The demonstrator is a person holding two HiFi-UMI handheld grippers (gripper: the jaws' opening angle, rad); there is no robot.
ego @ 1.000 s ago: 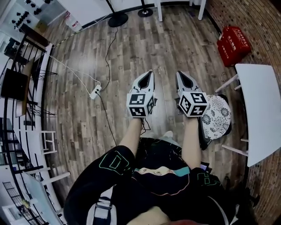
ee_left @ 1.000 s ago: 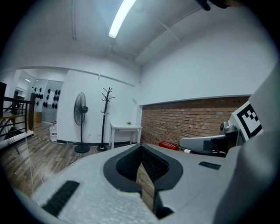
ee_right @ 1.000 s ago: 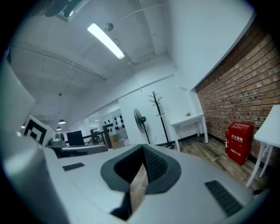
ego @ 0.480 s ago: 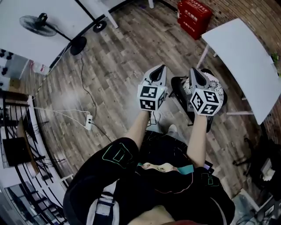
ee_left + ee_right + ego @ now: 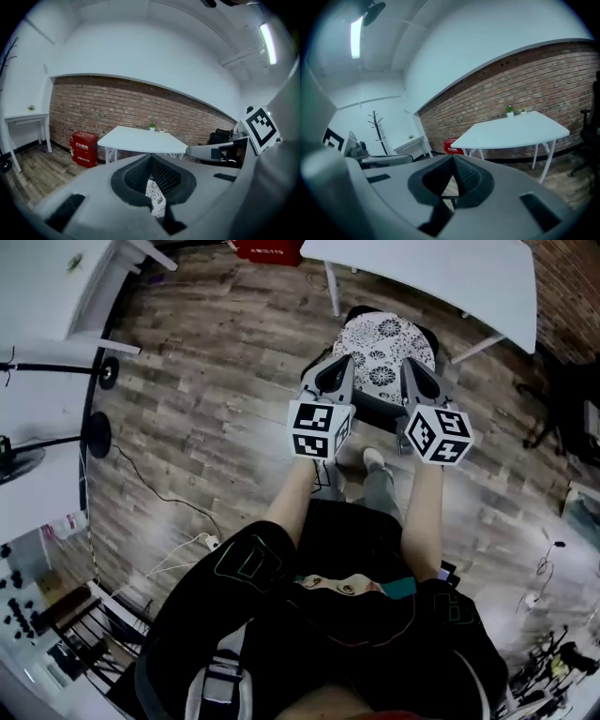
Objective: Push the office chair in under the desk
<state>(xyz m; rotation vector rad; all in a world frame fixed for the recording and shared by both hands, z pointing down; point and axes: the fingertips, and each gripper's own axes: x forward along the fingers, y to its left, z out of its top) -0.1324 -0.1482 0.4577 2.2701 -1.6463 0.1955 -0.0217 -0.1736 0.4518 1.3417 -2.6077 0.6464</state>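
Both tongs are pressed shut and hold nothing. The chair [image 5: 382, 345] sits just in front, between the left gripper [image 5: 339, 371] and right gripper [image 5: 413, 373], by the desk's [image 5: 441, 273] near edge.

White print on red box [image 5: 84, 148] too blurry, no legible txt

Bright, even indoor light. Source is overhead: a ceiling tube lamp [image 5: 268, 40] glowing with a soft halo. White desk [image 5: 441, 277] close to washed out; pale sheen on the wood floor [image 5: 525, 540]. Shadows faint and short. Head view sharp, bowed hard at the rim. Gripper views ringed in black, brick wall [image 5: 117, 108] courses curving. Left gripper [image 5: 151, 157] and right gripper [image 5: 453, 157] loom near the lens, soft and out of focus.
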